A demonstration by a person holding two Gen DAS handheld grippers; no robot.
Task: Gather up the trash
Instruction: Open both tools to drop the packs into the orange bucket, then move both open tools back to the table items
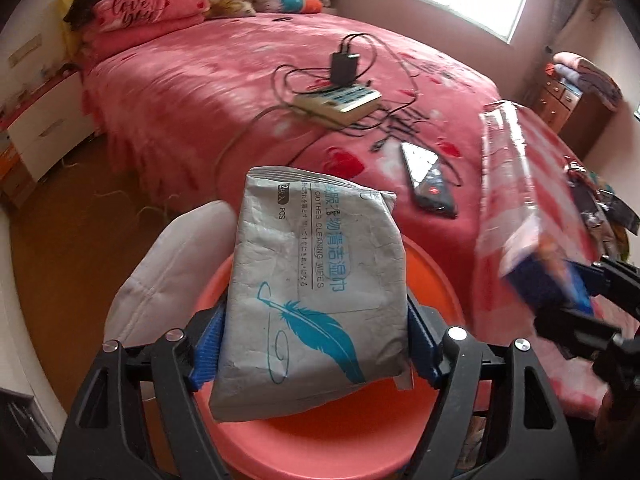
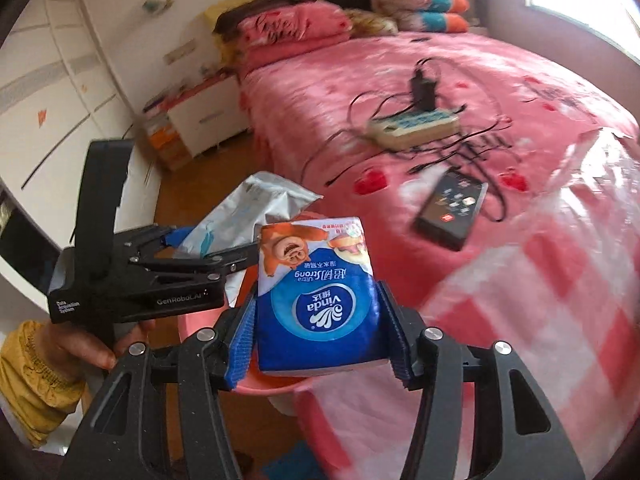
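My left gripper [image 1: 312,344] has its jaws clenched on the wipes packet [image 1: 316,280], over the orange bin [image 1: 436,272], whose inside the packet hides. My right gripper [image 2: 320,340] grips the tissue pack [image 2: 320,300]. Beyond, the bed [image 1: 224,92] carries a blurred phone [image 1: 430,180].

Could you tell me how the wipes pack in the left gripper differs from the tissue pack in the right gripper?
The wipes pack is pale grey with a teal feather; the tissue pack is deep blue with a cartoon picture. The wipes pack is larger, flat and crinkled; the tissue pack is smaller and blockier. Both sit between blue pads over the orange bin, in the left gripper and the right gripper.
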